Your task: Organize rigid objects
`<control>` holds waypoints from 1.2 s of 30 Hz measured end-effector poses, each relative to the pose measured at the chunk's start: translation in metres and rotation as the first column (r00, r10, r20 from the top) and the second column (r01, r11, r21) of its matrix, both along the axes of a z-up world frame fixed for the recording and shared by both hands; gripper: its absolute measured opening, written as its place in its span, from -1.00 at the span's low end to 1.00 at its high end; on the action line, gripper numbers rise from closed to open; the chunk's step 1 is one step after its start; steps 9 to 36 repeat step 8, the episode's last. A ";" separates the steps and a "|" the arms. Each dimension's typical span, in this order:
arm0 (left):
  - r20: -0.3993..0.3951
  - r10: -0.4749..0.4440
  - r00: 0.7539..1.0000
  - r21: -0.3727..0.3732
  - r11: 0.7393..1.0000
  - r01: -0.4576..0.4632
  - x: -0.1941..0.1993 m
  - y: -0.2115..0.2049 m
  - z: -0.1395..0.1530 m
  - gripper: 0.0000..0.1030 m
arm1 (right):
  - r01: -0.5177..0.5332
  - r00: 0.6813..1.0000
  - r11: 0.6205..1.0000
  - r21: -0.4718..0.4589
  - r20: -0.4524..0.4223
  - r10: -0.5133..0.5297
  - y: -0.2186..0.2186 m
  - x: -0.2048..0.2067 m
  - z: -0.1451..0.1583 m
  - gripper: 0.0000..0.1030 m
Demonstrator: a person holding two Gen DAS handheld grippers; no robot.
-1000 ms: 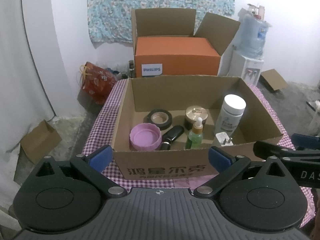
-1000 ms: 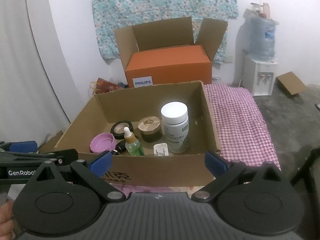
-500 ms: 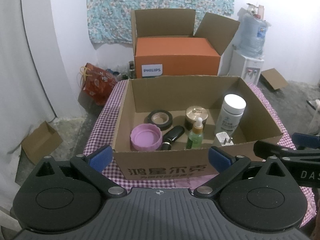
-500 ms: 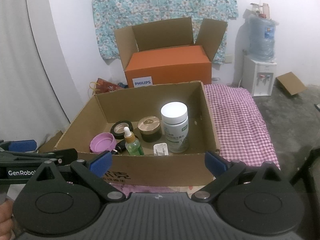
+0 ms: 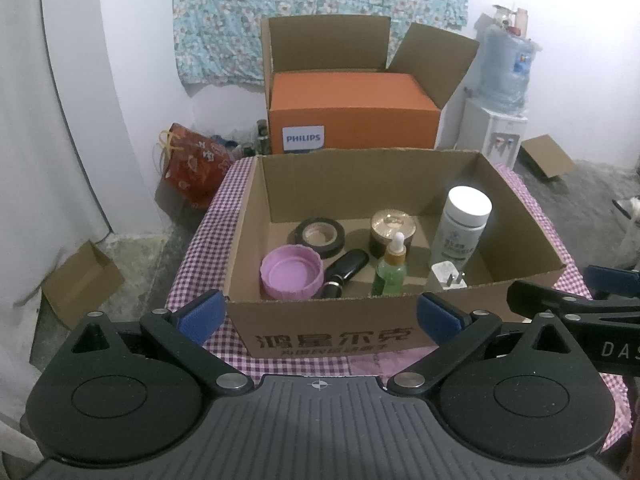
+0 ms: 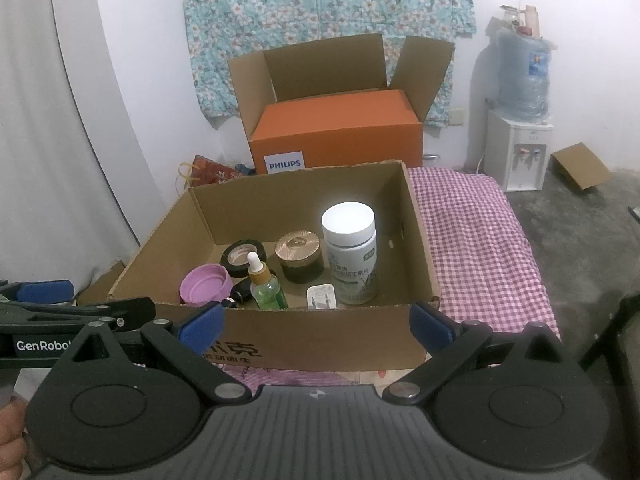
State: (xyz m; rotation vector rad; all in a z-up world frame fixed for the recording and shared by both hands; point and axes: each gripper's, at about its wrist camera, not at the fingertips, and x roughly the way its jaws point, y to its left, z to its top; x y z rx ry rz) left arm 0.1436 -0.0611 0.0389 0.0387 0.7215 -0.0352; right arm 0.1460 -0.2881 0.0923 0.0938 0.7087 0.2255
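Hovering side by side at the near edge of the table [image 6: 480,240], the left gripper [image 5: 318,314] and right gripper [image 6: 316,322] both stand spread wide and hold nothing, their blue pads just short of the box [image 5: 332,336]. That box sits on the checked cloth with its printed wall toward the grippers.

Along the box's near wall, from its left corner: a pink lid [image 5: 291,272] lying open side up, a black tube [image 5: 346,268] on its side, a green dropper bottle [image 5: 391,270] standing upright, and a white plug [image 5: 446,277] with its prongs up. Just behind the plug stands a white bottle [image 5: 462,226], close to the right wall. Further in, toward the middle, a tape roll [image 5: 320,233] lies flat beside a dark jar [image 5: 392,232] with a gold top.

Beyond the far edge of the table stands an orange box [image 5: 352,114] inside an open carton, and to its right a water dispenser [image 5: 498,96].
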 end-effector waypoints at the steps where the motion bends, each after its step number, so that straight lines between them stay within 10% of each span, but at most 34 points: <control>1: 0.000 0.000 1.000 0.000 1.000 0.000 0.000 0.000 0.000 0.99 | 0.000 1.000 1.000 0.000 -0.001 0.000 0.000 0.000 0.000 0.96; 36: 0.001 -0.001 1.000 0.000 1.000 0.001 0.000 0.000 0.000 0.99 | 0.000 1.000 1.000 0.000 0.000 0.000 0.000 0.000 0.000 0.96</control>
